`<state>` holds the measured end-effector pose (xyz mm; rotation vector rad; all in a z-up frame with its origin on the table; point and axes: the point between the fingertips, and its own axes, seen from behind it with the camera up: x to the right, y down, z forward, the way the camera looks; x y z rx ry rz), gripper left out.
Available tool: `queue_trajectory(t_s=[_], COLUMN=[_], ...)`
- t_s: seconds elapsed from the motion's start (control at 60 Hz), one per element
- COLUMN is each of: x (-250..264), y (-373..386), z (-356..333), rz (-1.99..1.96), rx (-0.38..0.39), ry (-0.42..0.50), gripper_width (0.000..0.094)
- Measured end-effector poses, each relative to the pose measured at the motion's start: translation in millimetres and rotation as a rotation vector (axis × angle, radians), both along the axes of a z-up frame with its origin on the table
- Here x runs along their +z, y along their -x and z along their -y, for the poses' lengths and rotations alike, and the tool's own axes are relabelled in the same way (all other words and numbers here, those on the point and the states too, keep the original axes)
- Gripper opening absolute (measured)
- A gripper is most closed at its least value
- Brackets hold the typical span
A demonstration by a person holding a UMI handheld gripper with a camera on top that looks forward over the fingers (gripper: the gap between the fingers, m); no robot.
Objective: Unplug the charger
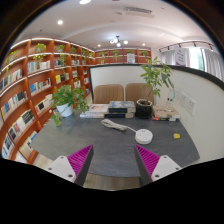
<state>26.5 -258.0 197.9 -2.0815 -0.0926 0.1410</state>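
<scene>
A white power strip point(118, 125) lies on the grey table point(100, 145), well beyond my fingers. A dark plug or charger point(124, 126) seems to sit in it, too small to make out clearly. A round white object point(144, 135) lies just right of the strip. My gripper point(112, 156) is open above the table's near edge. Its magenta pads point(80, 160) are wide apart with nothing between them.
A stack of books with a dark object on top point(117, 111) lies behind the strip. Potted plants stand at the left point(68, 97) and right point(153, 80). Two chairs point(108, 93) stand behind the table. Bookshelves point(30, 90) line the left wall. A small yellow item point(177, 136) lies at the right.
</scene>
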Motion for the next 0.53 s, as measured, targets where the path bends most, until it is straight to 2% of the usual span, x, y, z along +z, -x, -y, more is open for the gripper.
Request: queue_trajectory(t_s=[0.117, 0.533], x=[-6.7, -14.5], y=[18.1, 16.0], z=[15.7, 32.3], rz=[-0.002, 0.006], rx=[0.043, 0.031], ry=[0.023, 0.038], gripper_width=[0.0814, 0.0813])
